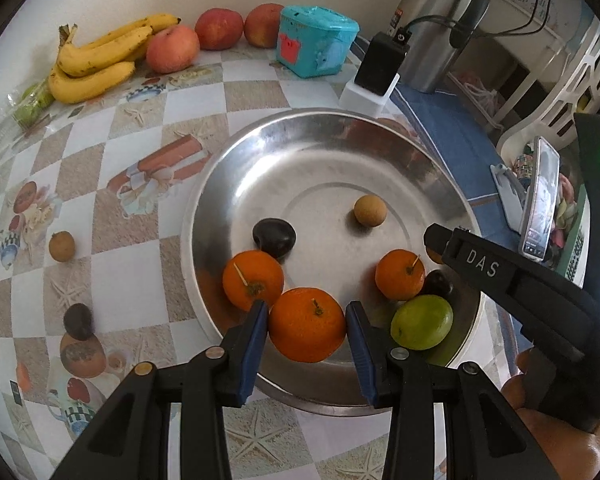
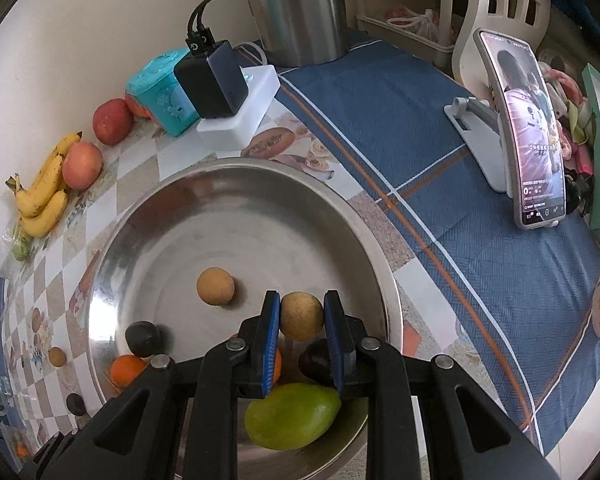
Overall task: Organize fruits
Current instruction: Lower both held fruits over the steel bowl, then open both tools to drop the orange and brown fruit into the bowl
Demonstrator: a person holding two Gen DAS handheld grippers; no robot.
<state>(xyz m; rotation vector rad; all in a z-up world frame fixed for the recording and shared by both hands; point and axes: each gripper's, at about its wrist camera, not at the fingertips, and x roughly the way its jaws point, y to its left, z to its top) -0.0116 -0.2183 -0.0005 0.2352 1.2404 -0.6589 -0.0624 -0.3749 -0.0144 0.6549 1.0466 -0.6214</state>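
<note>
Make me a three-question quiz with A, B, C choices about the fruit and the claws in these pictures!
1. Where are the bananas?
A. by the wall
B. in the metal bowl
C. on the blue cloth

2. How many oranges show in the left wrist view?
A. one
B. three
C. five

3. What is the right claw doing?
A. gaping empty
B. squeezing a small tan fruit
C. holding the phone

Answers:
1. A, they lie beside the apples at the wall.
2. B, two sit in the bowl and the left claw grips a third orange.
3. B, the pads press both its sides.
</note>
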